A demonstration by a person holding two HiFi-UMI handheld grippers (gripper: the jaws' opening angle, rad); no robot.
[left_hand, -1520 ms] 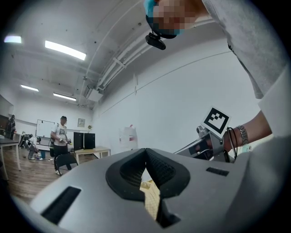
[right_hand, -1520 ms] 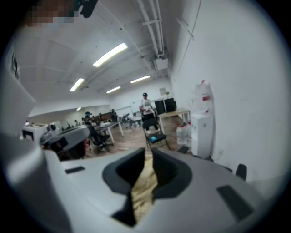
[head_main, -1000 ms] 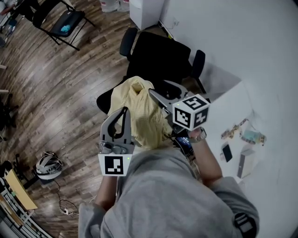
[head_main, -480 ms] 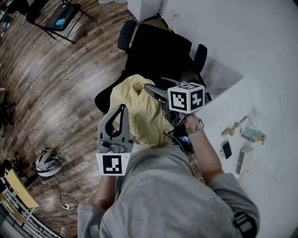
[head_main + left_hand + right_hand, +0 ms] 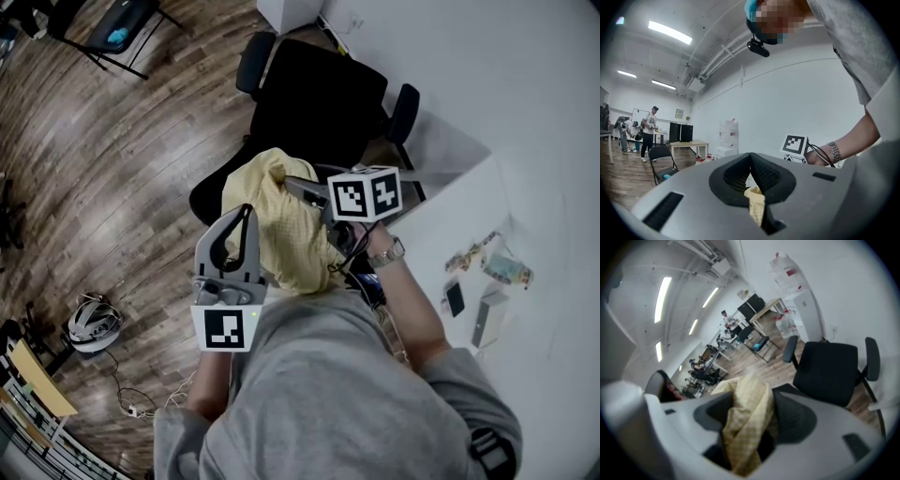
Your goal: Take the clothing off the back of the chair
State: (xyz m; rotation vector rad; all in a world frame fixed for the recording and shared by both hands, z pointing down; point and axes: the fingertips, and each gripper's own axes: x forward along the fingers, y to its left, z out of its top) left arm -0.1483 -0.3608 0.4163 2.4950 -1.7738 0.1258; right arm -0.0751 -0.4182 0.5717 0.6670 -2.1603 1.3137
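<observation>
1. The yellow shirt (image 5: 277, 225) sits bunched at the chair (image 5: 319, 103) back, between my grippers.
2. My left gripper (image 5: 247, 220) pinches a fold tight.
3. My right gripper (image 5: 749, 416) has just been opening; its jaws stand wide, cloth loose between them.
4. I judge it a regrip before lifting.

Left gripper (image 5: 247, 216): held near level ahead of the torso, jaws together, pinching a fold of yellow garment (image 5: 277, 234). Right gripper (image 5: 302, 190): tilted downward, jaws just opened wide, the garment bunched loosely between them. Right wrist (image 5: 386, 251): forearm extended forward.
</observation>
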